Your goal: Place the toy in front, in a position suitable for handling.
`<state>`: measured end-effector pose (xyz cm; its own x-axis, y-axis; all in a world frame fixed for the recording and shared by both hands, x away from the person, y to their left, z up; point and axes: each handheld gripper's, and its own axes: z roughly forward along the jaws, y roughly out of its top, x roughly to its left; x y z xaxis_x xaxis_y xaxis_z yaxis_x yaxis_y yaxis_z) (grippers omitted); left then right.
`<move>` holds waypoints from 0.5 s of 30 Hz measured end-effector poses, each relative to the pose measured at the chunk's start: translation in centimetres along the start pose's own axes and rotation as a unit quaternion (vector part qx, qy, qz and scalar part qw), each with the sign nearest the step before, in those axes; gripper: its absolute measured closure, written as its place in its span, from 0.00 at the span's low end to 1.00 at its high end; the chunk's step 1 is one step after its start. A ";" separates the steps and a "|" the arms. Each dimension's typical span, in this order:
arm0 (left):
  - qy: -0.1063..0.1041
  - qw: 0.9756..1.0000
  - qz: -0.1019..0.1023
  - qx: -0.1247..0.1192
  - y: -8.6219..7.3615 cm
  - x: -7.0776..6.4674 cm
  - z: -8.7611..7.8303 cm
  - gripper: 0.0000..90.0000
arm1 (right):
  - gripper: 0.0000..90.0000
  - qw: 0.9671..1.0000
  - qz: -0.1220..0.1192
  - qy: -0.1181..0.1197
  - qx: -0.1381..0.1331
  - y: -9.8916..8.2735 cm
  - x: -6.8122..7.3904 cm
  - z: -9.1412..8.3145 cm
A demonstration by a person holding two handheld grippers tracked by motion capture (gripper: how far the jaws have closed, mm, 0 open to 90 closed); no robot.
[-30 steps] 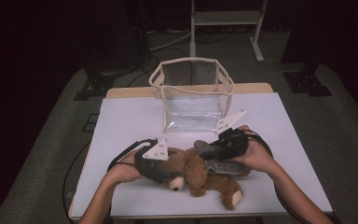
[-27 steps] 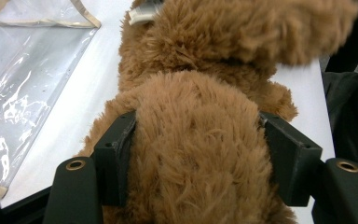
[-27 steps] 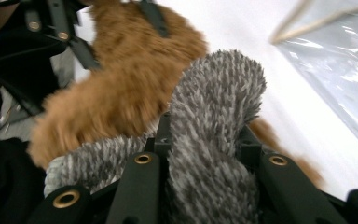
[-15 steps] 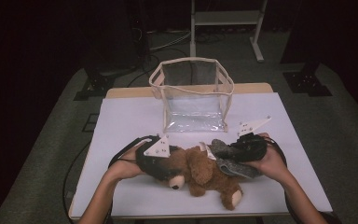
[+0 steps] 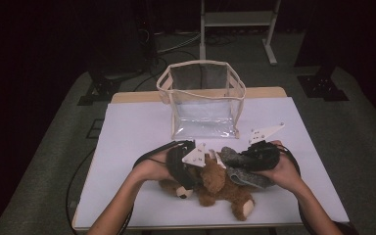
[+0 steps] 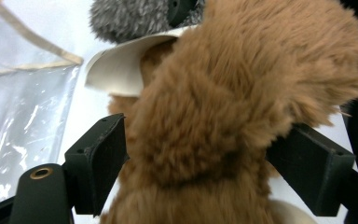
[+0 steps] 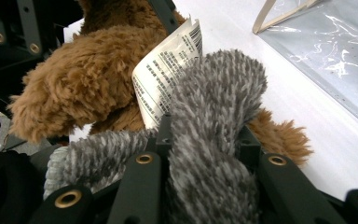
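The white paper tag (image 7: pixel 170 77) on the brown teddy bear (image 5: pixel 215 188) has a barcode at its top corner and a block of small print, but it's too fine to read. In the left tongs view the tag (image 6: pixel 116 67) curls up just under the grey plush toy (image 6: pixel 135 18).

The bear lies on the white surface (image 5: pixel 137 127), near the front edge, long axis running roughly left to right with a pale-soled foot (image 5: pixel 245 209) pointing toward the front right. The grey plush toy (image 5: pixel 240 169) sits on its right side, touching it.

The left tongs (image 5: pixel 188 164) are clamped around brown fur (image 6: pixel 223 121), both jaws pressed into it. The right tongs (image 5: pixel 232 161) are gripping the grey plush (image 7: pixel 205 154), fur bulging between the jaws.

Compared to 0.5 s ago, the right hand (image 5: pixel 279 169) has slid a bit further right and pulled the grey toy along; the bear hasn't really budged. The clear bag (image 5: pixel 203 100) stands open behind them, well apart.
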<state>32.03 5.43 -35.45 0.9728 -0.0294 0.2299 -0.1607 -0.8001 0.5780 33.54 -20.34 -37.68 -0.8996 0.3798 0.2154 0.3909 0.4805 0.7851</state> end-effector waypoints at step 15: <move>0.034 0.995 -0.059 -0.075 2.2 4.1 0.0 0.78 | 0.77 0.999 0.023 -0.020 -0.011 1.3 -2.4 -2.7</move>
<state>35.70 3.54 -33.20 0.9734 0.1039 0.2042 -0.0750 -0.6977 0.7125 35.65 -22.77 -35.58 -0.8724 0.4321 0.2283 0.4263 0.4446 0.7878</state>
